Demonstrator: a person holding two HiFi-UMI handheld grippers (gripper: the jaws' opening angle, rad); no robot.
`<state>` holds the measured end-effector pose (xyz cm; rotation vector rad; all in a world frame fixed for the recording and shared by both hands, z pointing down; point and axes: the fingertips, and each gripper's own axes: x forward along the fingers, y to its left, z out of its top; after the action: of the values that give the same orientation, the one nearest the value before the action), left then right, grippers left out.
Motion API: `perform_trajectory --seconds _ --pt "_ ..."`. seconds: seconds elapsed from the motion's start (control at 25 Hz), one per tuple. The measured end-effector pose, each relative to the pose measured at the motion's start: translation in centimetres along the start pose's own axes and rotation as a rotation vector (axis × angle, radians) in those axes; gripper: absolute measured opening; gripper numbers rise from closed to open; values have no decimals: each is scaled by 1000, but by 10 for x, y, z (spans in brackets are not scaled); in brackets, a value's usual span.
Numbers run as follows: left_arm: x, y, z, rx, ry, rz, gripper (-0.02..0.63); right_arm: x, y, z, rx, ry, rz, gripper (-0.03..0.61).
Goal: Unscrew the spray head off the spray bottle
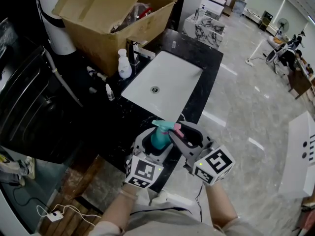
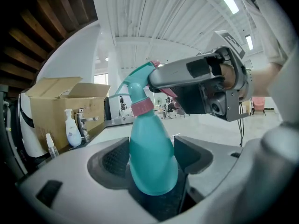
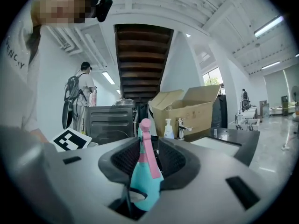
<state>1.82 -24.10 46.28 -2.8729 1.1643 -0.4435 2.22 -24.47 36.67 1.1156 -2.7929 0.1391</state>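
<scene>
The spray bottle (image 2: 152,157) is up off the counter, held in the air in front of the person, over the near edge of the dark counter (image 1: 209,58) and just short of the white basin (image 1: 170,73). The left gripper (image 2: 150,161) has it by the belly: the bottle's rounded body sits upright between the two jaws, filling the gap, with both pads against its sides. The jaws stand fairly wide because the body is wide.

The right gripper (image 3: 148,155) comes in from the other side and has the spray head (image 3: 140,181) between its jaws. The gap there is narrow, and the ribbed pads (image 3: 175,160) sit close on either side of the head and look to be pressing on it. From the left gripper view, that gripper reaches across above the bottle's neck and covers the top of the head.

The bottle is teal plastic, swelling towards the bottom and tapering to a slim neck, with a pink collar (image 2: 142,107) where the head joins. The head is teal too, with a long pink trigger (image 3: 150,158) down its front.

Behind it stand a cardboard box (image 1: 113,18) and a white pump bottle (image 1: 124,65).
</scene>
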Motion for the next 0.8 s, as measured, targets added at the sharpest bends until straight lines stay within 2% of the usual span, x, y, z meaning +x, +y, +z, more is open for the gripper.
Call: perform_trajectory --seconds 0.08,0.28,0.44,0.56,0.8 --pt "0 0 0 3 1 -1 301 -4 -9 0 27 -17 -21 105" --pt "-1 0 -1 5 1 -2 301 -6 -18 -3 84 -35 -22 101" --pt "-1 0 0 7 2 -4 301 -5 -16 -6 175 -44 65 118" --pt "-1 0 -1 10 3 -3 301 1 -12 -10 174 -13 126 130" --pt "-1 0 -1 11 4 -2 301 16 -1 -17 178 19 185 141"
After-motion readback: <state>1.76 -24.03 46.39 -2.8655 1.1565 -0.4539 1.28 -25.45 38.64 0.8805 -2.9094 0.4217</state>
